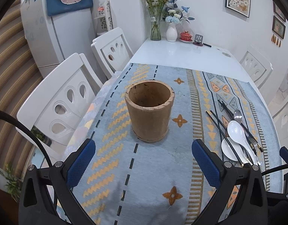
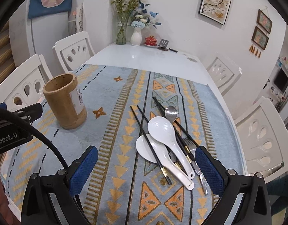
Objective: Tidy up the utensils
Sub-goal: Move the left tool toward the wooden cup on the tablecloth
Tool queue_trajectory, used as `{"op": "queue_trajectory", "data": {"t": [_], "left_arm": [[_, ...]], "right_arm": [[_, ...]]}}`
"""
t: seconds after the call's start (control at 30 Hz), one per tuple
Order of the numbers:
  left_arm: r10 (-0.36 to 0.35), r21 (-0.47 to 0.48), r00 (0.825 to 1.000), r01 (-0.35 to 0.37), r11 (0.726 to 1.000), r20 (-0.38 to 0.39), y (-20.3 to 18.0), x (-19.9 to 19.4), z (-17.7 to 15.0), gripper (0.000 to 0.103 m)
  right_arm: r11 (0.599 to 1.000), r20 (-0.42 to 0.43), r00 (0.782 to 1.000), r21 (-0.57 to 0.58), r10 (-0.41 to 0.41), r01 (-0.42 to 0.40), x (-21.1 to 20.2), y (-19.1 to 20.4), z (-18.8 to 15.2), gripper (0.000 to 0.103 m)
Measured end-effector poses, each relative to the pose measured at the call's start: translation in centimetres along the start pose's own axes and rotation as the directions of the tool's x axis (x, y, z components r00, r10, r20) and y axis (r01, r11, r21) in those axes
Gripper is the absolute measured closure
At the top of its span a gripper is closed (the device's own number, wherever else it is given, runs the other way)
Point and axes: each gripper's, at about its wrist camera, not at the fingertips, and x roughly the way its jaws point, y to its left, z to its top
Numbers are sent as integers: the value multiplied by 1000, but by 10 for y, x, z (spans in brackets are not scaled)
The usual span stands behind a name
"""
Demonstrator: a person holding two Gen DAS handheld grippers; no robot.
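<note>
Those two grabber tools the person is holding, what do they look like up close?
Both look alike. The left gripper and the right gripper each have a black frame with triangular cut-outs and silver bolts, ending in two fingers faced with blue dimpled pads. A black cable loops from each. Seen from the right wrist, the left tool's body bears white lettering ending "nRobot.AI".

A home dining room: white table (image 1: 181, 52), chairs (image 1: 61, 101), fridge (image 1: 56, 37), flower vases (image 2: 136, 35).

White chairs (image 1: 59, 101) flank the table (image 1: 181, 50), where flower vases (image 2: 136, 35) and a red teacup (image 2: 150, 40) stand
</note>
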Motion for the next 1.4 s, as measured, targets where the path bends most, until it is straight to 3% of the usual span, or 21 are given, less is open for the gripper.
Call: {"op": "queue_trajectory", "data": {"t": [1.4], "left_arm": [[-49,39,998,50,998,-42,-13,13,-5,0]], "right_arm": [[990,-158,984,123,81,-62,34,-18,-13,0]]}}
